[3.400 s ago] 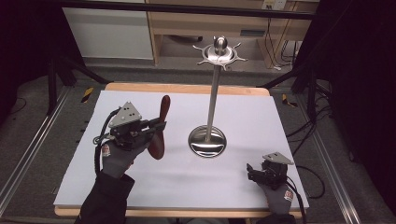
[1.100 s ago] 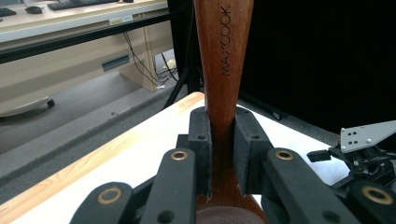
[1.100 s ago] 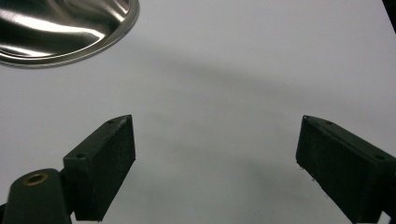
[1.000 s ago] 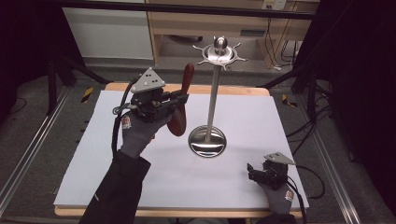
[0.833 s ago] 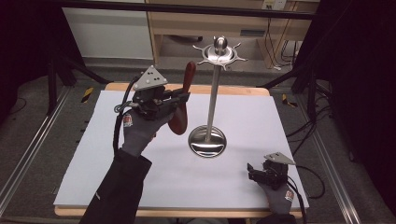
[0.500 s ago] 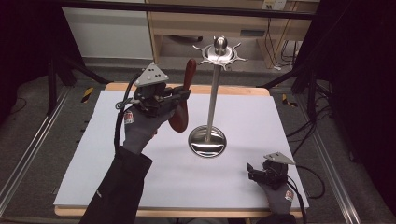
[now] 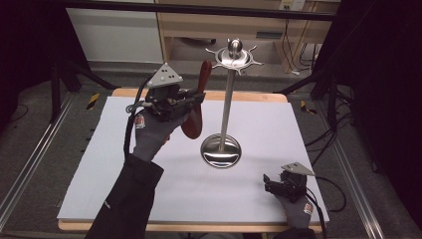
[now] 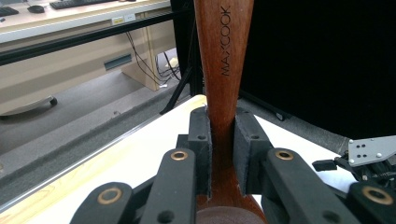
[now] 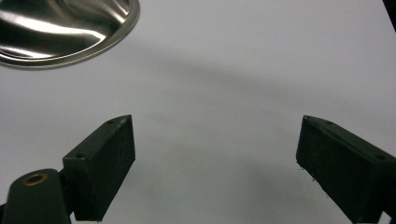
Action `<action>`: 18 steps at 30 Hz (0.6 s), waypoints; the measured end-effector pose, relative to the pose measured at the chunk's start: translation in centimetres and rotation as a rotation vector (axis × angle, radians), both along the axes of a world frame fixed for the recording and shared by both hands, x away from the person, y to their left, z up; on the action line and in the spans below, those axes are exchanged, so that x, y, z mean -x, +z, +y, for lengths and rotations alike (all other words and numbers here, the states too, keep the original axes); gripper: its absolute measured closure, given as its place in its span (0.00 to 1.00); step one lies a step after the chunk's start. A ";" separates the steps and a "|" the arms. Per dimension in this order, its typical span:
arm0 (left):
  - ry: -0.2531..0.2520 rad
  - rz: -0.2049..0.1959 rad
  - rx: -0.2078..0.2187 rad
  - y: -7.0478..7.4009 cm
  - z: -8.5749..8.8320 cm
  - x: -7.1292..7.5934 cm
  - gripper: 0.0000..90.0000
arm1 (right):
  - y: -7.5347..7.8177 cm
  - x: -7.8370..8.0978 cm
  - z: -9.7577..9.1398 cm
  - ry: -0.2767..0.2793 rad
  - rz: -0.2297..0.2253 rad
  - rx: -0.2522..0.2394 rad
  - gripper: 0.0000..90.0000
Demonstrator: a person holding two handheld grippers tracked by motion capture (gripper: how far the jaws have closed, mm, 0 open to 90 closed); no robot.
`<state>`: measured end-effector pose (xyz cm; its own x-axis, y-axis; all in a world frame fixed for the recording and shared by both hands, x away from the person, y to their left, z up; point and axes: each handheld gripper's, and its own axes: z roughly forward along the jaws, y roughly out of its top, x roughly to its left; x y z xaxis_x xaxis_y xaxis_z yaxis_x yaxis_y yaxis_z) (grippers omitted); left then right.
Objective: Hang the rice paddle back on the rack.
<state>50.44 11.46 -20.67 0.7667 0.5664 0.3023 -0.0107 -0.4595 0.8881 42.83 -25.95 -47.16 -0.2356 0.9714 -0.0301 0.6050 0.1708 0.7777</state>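
A dark wooden spoon [image 7: 197, 102] stands nearly upright in the air, handle up, bowl down. My left gripper [image 7: 191, 99] is shut on its neck, left of the steel stand's pole [image 7: 226, 102]. In the left gripper view the handle [image 8: 223, 60], stamped MAXCOOK, rises between the two pads [image 8: 201, 154]. The stand has a round mirror base [image 7: 220, 151] and a hooked crown [image 7: 234, 56] on top; the handle tip sits just left of the crown. My right gripper [image 7: 271, 184] rests open near the table's front right corner, nothing between its pads [image 9: 105, 163].
A white sheet [image 7: 124, 164] covers the wooden table [image 7: 249, 96]. The stand base edge [image 9: 65, 28] shows at the top left of the right gripper view. Shelving [image 7: 199, 25] stands behind the table. Dark drapes flank both sides.
My left gripper has lifted the spoon from low over the table up and rightward, so the handle tip is now near the stand's crown. The right gripper has stayed put.
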 end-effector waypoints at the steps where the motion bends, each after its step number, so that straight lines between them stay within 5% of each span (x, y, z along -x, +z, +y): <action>1: 0.002 0.000 -0.002 0.0 0.0 0.0 0.87 | 0.0 0.0 0.0 0.001 0.000 0.000 0.13; 18: -0.004 0.017 -0.027 -0.1 -0.7 -0.7 0.86 | 0.0 0.0 0.0 0.001 -0.001 -0.001 0.13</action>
